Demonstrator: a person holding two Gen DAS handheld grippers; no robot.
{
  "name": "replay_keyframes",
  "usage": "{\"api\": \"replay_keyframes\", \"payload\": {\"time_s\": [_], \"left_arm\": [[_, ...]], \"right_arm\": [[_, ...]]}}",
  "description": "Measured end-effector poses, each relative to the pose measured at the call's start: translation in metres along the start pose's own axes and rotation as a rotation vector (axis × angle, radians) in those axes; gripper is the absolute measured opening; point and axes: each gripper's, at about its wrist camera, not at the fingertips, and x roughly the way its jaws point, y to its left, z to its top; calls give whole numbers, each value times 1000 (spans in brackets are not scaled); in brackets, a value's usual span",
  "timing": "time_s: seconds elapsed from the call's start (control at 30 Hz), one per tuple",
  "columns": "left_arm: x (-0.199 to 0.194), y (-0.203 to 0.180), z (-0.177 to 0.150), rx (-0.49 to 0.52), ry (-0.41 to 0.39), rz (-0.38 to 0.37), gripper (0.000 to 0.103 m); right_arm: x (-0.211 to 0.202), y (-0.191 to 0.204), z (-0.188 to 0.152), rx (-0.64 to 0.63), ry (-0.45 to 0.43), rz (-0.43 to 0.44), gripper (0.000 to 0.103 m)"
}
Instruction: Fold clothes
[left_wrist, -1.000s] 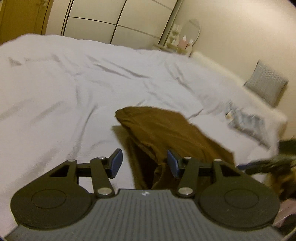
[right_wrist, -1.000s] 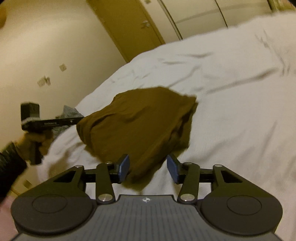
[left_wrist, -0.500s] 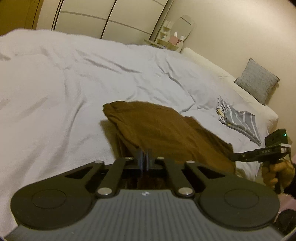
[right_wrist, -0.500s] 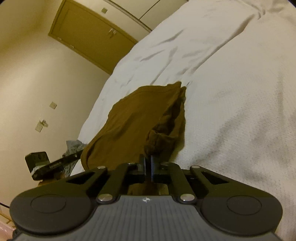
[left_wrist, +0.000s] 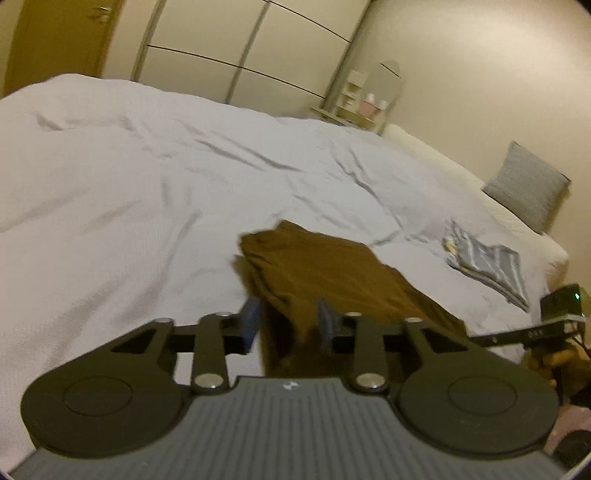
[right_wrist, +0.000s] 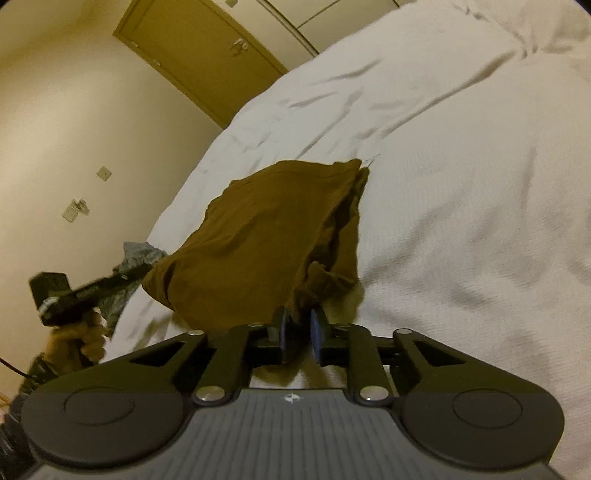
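A brown garment (left_wrist: 332, 273) lies bunched on the white bed (left_wrist: 147, 177), near its front edge. My left gripper (left_wrist: 290, 323) is open, its blue pads on either side of the garment's near edge. In the right wrist view the same brown garment (right_wrist: 266, 229) lies folded over on the bed (right_wrist: 461, 184). My right gripper (right_wrist: 300, 334) has its jaws a small gap apart, with the garment's near corner just at the pads; whether cloth is pinched is unclear.
A folded grey striped garment (left_wrist: 487, 266) lies on the bed to the right, with a grey pillow (left_wrist: 528, 192) behind it. A wardrobe (left_wrist: 240, 48) and a small shelf with mirror (left_wrist: 369, 99) stand beyond the bed. A door (right_wrist: 207, 55) is beyond the bed's left side.
Both grippers were open a second ago, shut on the brown garment half a second ago. Now the left has opened wide and the right has parted slightly.
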Motion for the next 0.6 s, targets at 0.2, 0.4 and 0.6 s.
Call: {"api": "replay_keyframes", "payload": {"time_s": [0.2,0.4,0.6], "left_arm": [[23,-6,-14,21,64,-75,45],[38,7,-2,7,125,-175,14],[42,18,15,130,203,-85,10]], "right_arm": [[-14,16,-9,-118,-34,-55,26],[3,47,-14,-345,-29,-43,26],[28,68,-20,-532,6,-62,24]]}}
